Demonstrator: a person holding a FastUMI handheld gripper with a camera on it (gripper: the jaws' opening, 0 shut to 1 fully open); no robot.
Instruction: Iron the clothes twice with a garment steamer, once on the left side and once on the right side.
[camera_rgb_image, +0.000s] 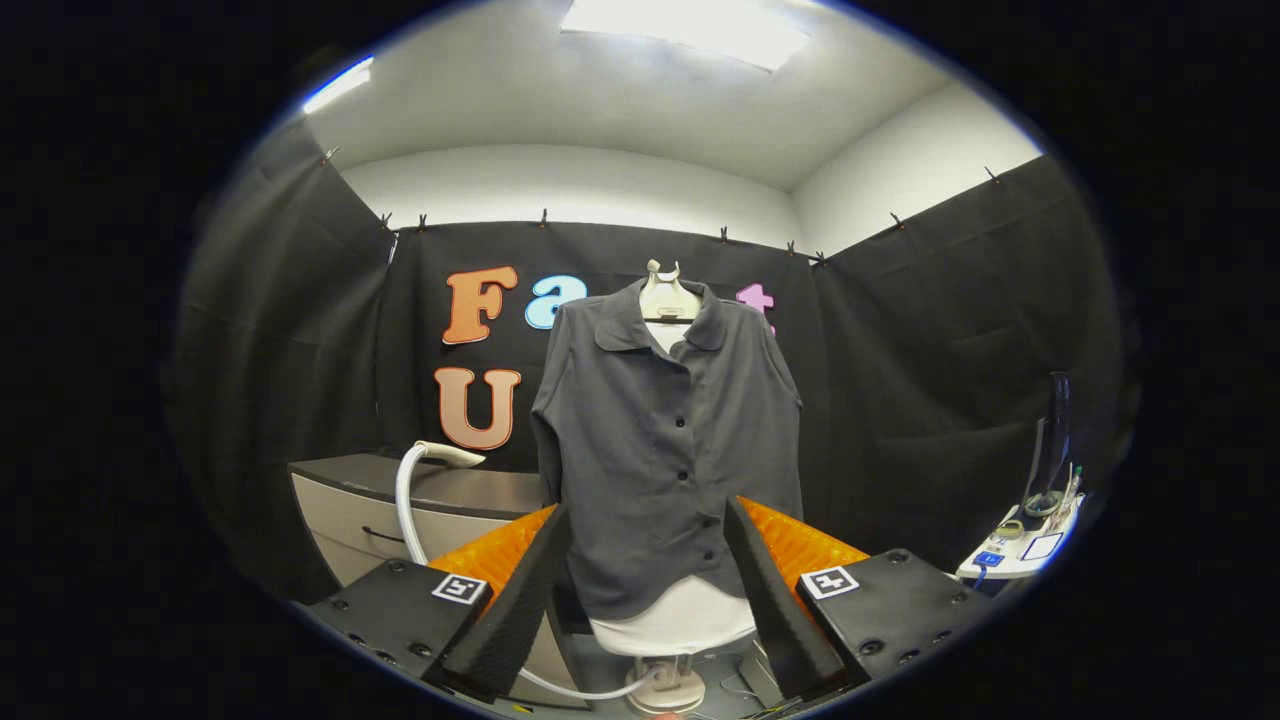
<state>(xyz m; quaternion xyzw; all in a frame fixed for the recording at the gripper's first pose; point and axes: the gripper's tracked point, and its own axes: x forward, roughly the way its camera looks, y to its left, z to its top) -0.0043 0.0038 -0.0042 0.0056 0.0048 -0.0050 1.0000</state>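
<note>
Your gripper (648, 560) stands wide open, holding nothing; the grey shirt (665, 440) hangs just beyond its fingers, the steamer head (450, 455) resting left of the shirt

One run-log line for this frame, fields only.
tool: open, holding nothing | shirt: hanging buttoned on mannequin, beyond the fingers | steamer head: resting on cabinet, untouched | ironing: not started

Steamer stand (665, 690) base cut off (hose (405, 500) partly behind fingers (515, 600))
</note>
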